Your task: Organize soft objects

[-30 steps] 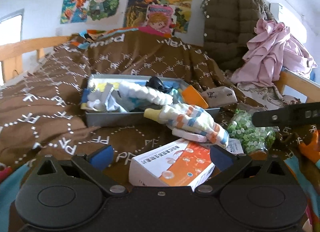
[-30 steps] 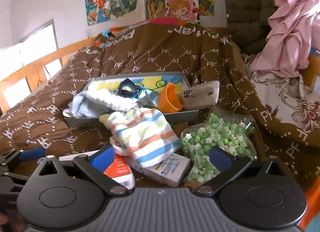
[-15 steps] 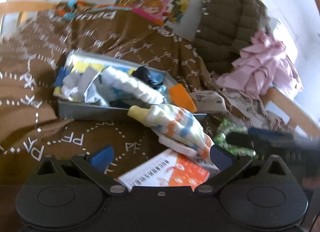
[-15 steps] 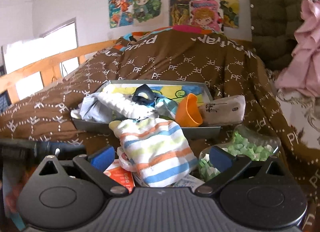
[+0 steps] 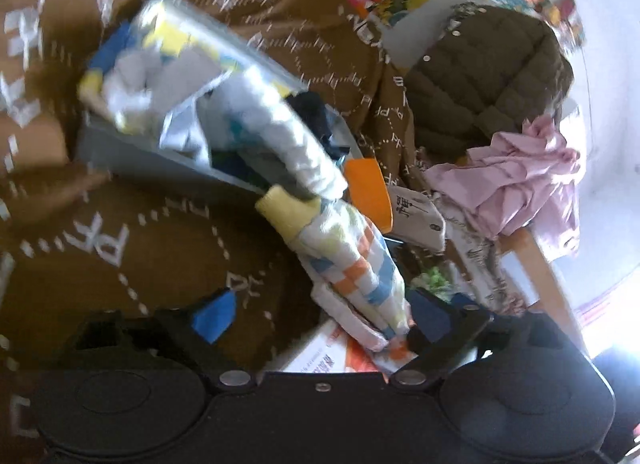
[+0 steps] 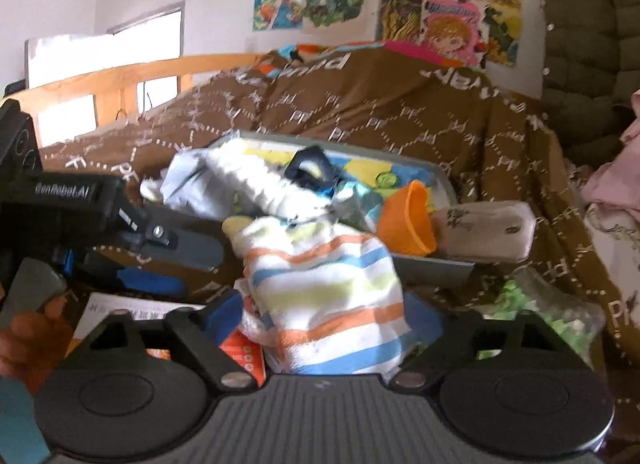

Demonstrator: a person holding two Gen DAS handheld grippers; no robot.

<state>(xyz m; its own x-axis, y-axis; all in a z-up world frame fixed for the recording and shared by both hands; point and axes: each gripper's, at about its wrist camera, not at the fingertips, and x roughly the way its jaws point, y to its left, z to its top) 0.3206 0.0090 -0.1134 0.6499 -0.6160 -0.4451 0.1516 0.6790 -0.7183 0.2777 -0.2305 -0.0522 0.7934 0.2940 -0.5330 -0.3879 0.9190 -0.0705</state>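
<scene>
- Striped terry cloth in white, orange, blue and pale green [image 6: 324, 296] draped over the near wall of the shallow grey metal tray [image 6: 436, 264], lower half hanging onto the white-and-orange cardboard box [image 5: 324, 360] on the brown patterned quilt [image 6: 400, 112].
- Right gripper [image 6: 324, 324] straddling the cloth's lower end, jaws wide but just been closing; blue pads at either edge of the fabric, no visible pinch yet.
- Left gripper [image 5: 320, 312] also wide and just been closing, rolled hard to one side; only the far pad near the cloth's bottom corner, the near pad over bare quilt. Not holding anything.
- Left view heavily smeared, so exact contact with the cloth not readable there.
- Likely step: seizing the striped cloth with both tongs to lift or fold it.
- Risk: cardboard box directly under the hem, so a low pinch could take box edge together with fabric and drag it along.
- Risk: cloth's upper end tangled near the fluffy white roll [image 6: 256, 184] and other fabrics in the tray; a pull could haul those out over the wall.
- Risk: orange plastic cup [image 6: 412, 224] leaning on the tray wall just beside the cloth, easily tipped by a sideways tug.
- Risk: clear bag of green pieces [image 6: 552, 316] near the right pad, liable to be snagged.
- Risk: left tongs off-centre, likely to catch only one loose corner and let the cloth slide free.
</scene>
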